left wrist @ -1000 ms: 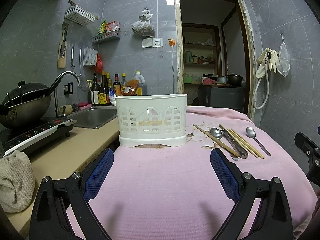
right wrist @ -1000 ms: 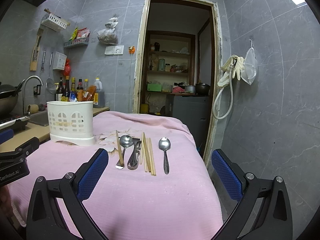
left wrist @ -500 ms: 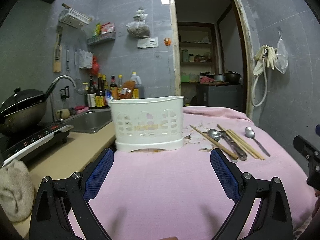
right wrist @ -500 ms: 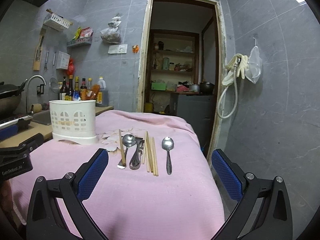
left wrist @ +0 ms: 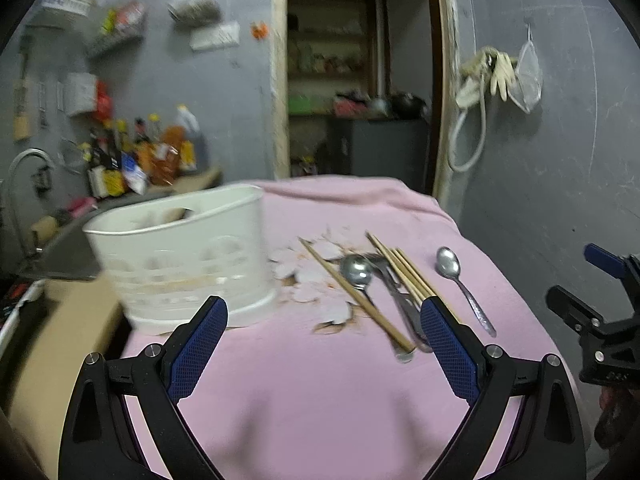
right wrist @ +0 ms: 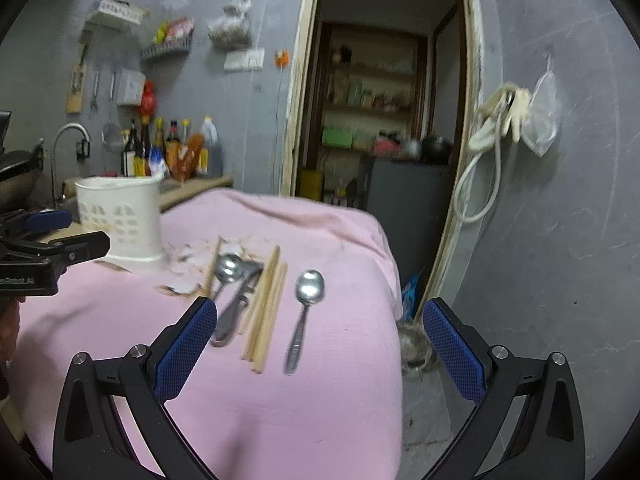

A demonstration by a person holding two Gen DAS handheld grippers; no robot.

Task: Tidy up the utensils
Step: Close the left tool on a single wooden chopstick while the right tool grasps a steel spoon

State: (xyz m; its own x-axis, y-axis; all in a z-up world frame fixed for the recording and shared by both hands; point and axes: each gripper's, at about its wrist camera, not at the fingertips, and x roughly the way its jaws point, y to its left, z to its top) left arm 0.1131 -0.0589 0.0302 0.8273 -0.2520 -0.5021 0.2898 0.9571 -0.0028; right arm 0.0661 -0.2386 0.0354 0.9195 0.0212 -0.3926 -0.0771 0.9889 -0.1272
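On the pink-covered table (right wrist: 280, 420), a white basket (left wrist: 180, 256) is the landmark. Just right of it lie chopsticks (right wrist: 266, 312), a spoon (right wrist: 228, 270) and other cutlery; a second spoon (right wrist: 306, 304) lies farthest from it. Left tongs (left wrist: 322, 344) and right tongs (right wrist: 320, 348) both hang apart, gripping nothing.

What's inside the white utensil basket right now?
No utensil sticks out above the white basket; only a blurred divider shows through its open top. Its walls hide the lower interior.
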